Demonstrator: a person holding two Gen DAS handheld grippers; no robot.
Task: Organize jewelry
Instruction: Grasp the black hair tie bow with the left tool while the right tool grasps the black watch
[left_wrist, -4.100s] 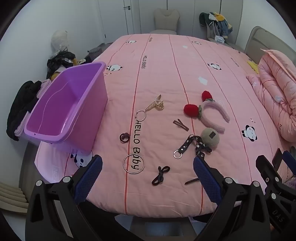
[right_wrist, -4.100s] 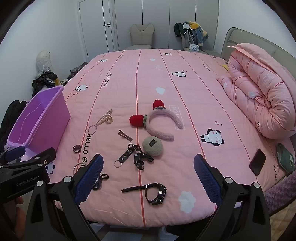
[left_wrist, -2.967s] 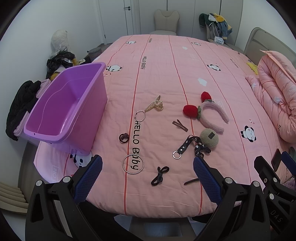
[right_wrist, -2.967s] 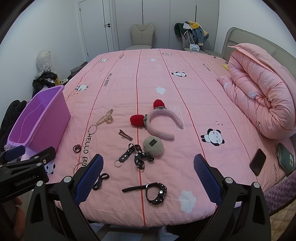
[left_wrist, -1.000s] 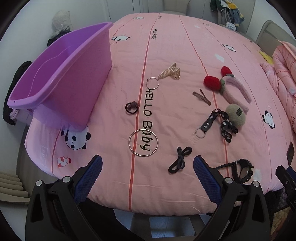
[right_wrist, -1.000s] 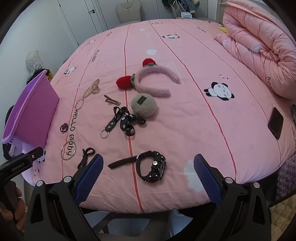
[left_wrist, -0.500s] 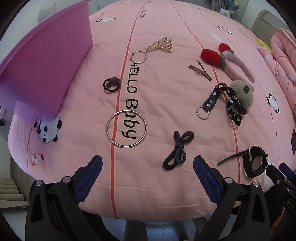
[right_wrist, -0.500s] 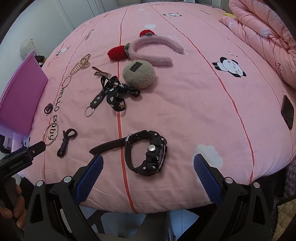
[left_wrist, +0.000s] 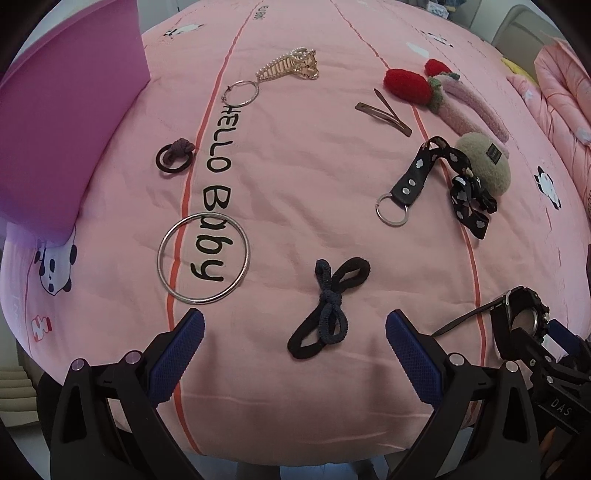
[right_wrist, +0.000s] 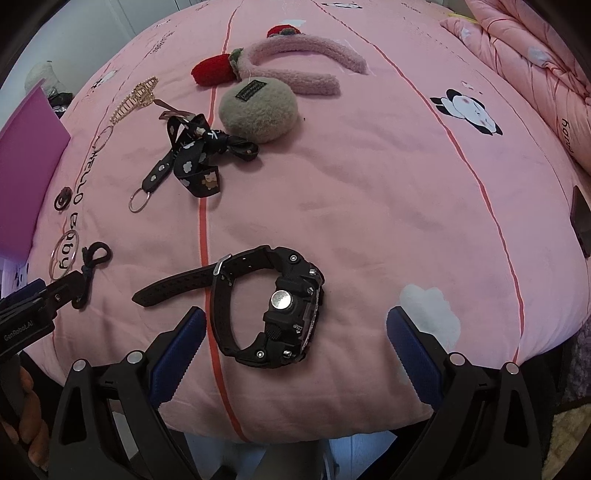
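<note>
jewelry lay scattered on the pink bedsheet (left_wrist: 295, 184). left gripper (left_wrist: 294, 334) was spread wide and held nothing; ahead of its left finger lay a silver bangle (left_wrist: 203, 258), between its fingers a dark hair tie (left_wrist: 328, 308). right gripper (right_wrist: 295, 332) also gaped wide, empty, with a black watch (right_wrist: 273, 308) lying between its fingers, not touching them, strap trailing left.

"HELLO Baby" on bedsheet (left_wrist: 295, 155), "DAS" on right gripper (left_wrist: 554, 354), "GenRobot.AI" on left gripper (right_wrist: 26, 314)
</note>
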